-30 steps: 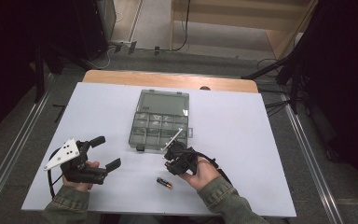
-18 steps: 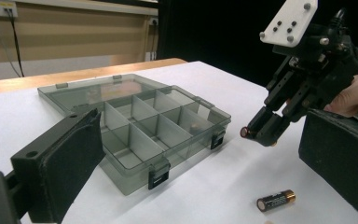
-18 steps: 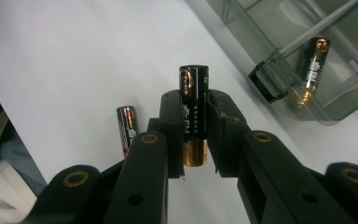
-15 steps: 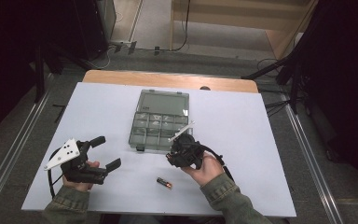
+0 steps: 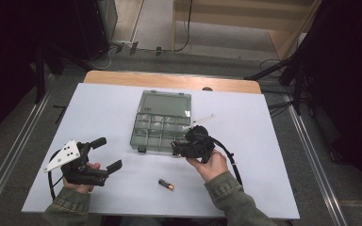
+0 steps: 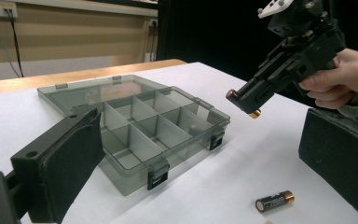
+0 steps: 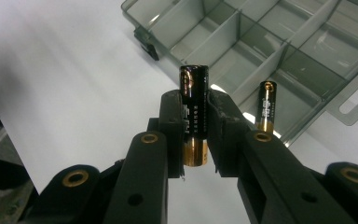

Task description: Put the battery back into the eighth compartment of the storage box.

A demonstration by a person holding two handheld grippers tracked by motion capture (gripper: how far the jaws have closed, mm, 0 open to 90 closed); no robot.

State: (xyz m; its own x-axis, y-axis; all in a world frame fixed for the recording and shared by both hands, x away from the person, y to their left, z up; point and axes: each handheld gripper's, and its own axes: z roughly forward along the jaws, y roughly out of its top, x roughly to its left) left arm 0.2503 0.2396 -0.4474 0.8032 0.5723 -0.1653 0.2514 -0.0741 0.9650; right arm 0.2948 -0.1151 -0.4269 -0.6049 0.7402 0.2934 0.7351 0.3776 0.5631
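Carrying a battery (image 7: 194, 119) clamped between its jaws, the right gripper (image 5: 178, 148) has travelled from the table toward the compartment box (image 5: 162, 123). Seen from the left gripper (image 5: 104, 154), spread and idle, a spare battery (image 6: 274, 201) lies loose. Right gripper view: another battery (image 7: 266, 106) already sits inside; release comes next.

Lab bench, recording setup, dim room all round.
A white-topped table (image 5: 103, 113) stands on a grey floor between metal rails (image 5: 9, 155), with cables (image 5: 179, 44) running to a wall socket strip (image 5: 122, 43); black curtains (image 5: 349, 70) close off both sides, and wooden panelling (image 5: 235, 19) lies behind.
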